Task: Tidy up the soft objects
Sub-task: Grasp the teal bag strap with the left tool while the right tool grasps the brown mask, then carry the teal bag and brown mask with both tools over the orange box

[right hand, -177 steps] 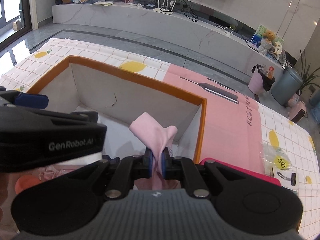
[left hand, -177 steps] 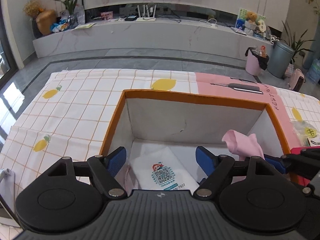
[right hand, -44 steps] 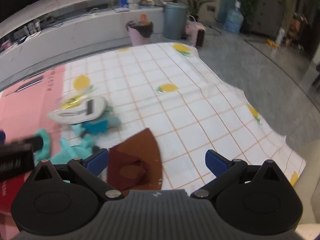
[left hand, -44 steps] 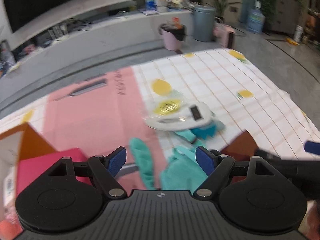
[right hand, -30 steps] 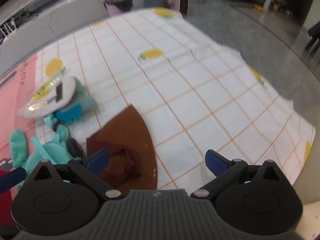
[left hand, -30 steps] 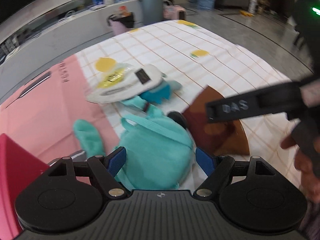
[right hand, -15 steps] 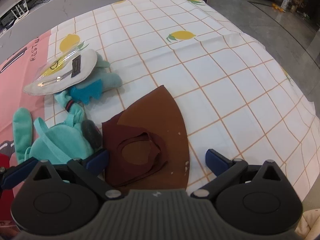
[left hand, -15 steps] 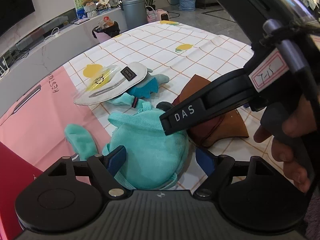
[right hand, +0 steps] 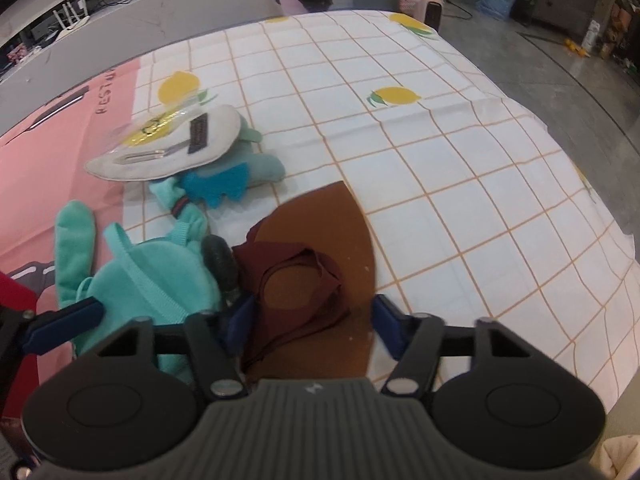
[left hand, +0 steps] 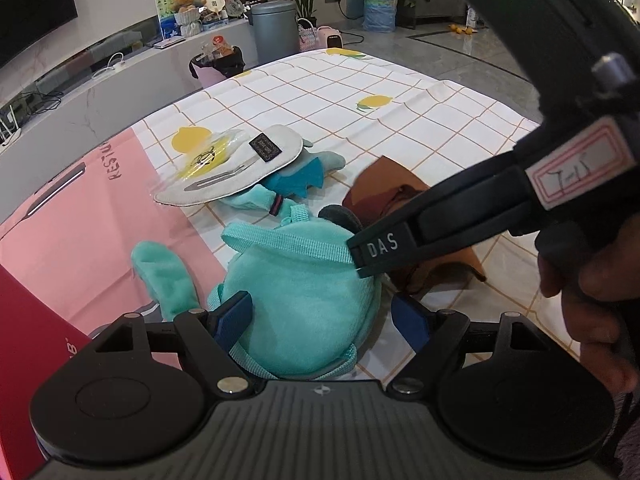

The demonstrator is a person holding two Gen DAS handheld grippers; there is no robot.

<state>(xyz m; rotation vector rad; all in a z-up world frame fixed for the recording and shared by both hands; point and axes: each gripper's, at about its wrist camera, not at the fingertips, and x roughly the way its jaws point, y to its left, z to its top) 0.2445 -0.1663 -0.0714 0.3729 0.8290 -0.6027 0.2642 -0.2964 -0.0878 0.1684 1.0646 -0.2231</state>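
Observation:
A teal plush bag with a webbing strap lies on the tablecloth, and my left gripper stands open around its near end, a blue pad on each side. Right of it lies a brown cloth with a darker maroon folded piece on top. My right gripper points down over that cloth. Its jaws are closing, with the maroon fabric between the pads, which do not visibly pinch it. In the left wrist view one of the right gripper's black fingers reaches over the bag's right side.
A white oval pouch with a clear packet on it rests on a blue-grey plush toy farther back. A teal plush flap lies on the pink mat. A red box sits at the left. The table edge drops off at the right.
The right gripper's jaws have narrowed around the maroon cloth and it has come lower over it. The left gripper has moved in until the teal bag fills the gap between its pads.

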